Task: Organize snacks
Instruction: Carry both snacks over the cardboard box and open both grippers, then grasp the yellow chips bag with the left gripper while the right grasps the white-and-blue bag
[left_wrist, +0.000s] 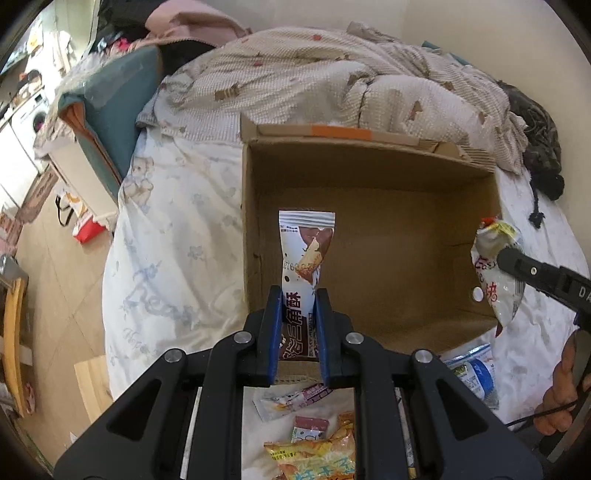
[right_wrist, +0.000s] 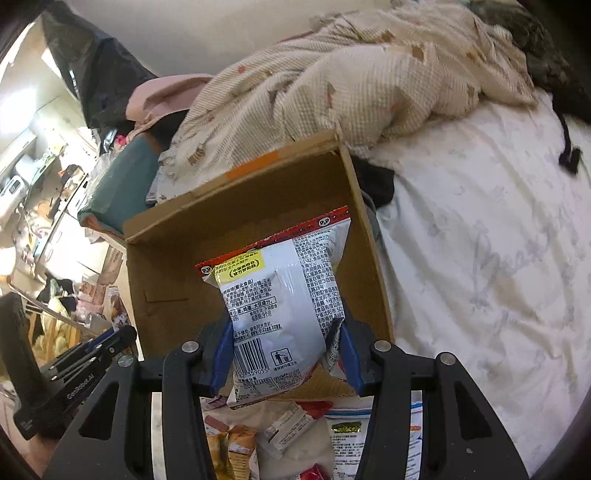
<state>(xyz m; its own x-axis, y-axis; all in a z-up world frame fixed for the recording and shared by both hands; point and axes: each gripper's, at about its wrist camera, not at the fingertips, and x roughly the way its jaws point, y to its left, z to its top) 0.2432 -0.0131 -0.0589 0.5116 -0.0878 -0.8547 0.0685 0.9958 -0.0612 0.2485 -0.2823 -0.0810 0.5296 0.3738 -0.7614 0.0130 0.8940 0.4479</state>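
Two grippers are each holding a snack over an open cardboard box (left_wrist: 369, 236) that is sitting on a bed.

The left gripper (left_wrist: 298, 310) is pinching a thin brown and white snack packet (left_wrist: 304, 254). Its blue fingers (left_wrist: 274, 325) are close together and clamped on the lower part of the packet, which is sticking up past the tips. The packet is hanging in front of the box's inside, near the left wall.

The right gripper (right_wrist: 282, 347) is squeezing a bigger white snack bag (right_wrist: 284, 295) with a red top edge and small black print. Its fingers (right_wrist: 221, 354) are standing wider apart, one on each side of the bag, and they are pressing the bag in a little. The bag is sitting over the near edge of the box, with the brown floor of the box behind it. In the left wrist view this same bag is showing at the right edge, by the box's right wall.

More snacks (left_wrist: 314, 443) are lying on the white sheet (left_wrist: 177, 258) just in front of the box — orange packets, a pink one and a blue and white bag. A rumpled cream blanket (left_wrist: 332, 81) is piled behind the box. A person's hand (left_wrist: 561, 391) is showing at the right edge of the left view, gripping the handle.
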